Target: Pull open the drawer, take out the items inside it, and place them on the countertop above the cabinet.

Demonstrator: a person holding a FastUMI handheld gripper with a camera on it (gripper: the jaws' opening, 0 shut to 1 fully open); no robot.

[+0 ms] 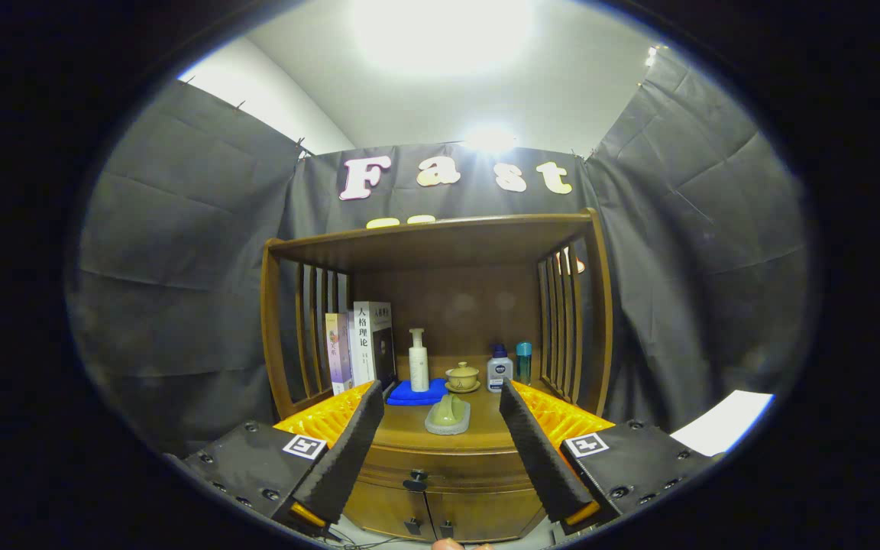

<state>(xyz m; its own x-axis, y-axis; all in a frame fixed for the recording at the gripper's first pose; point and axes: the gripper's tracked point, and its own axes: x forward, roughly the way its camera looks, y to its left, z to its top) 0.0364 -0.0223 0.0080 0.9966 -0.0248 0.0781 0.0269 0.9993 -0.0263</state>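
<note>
Claw: the claw (436, 447) hangs in front of the cabinet with its two fingers (348, 451) spread wide apart and nothing between the pads; it touches no object.
Cabinet: a wooden cabinet (593, 305) with slatted sides and a top board stands straight ahead of the claw, against the black cloth wall.
Drawer: the drawer (448, 462) lies low between the fingers, under the front edge of the tabletop; its front looks flush with the cabinet, so it appears closed. A dark knob (415, 481) sits on its front, nearer the left finger. What is inside cannot be seen.
Lower doors: two doors (440, 516) with small dark pulls sit below the drawer, both closed.
Tabletop: the tabletop (409, 435) above the drawer shows between and beyond the fingers.
On the tabletop, nearest: a pale dish (448, 416) holding a greenish lump, just beyond the fingertips.
Behind it: a blue cloth (417, 393) lying flat, with a white pump bottle (418, 359) standing upright at its back.
Centre back: a small lidded tea cup on a saucer (462, 376).
Right of the cup: a short white bottle with a blue cap (499, 370), and just beside it a slim teal bottle (523, 363).
Left back: several books (363, 344) standing upright against the left slats.
</note>
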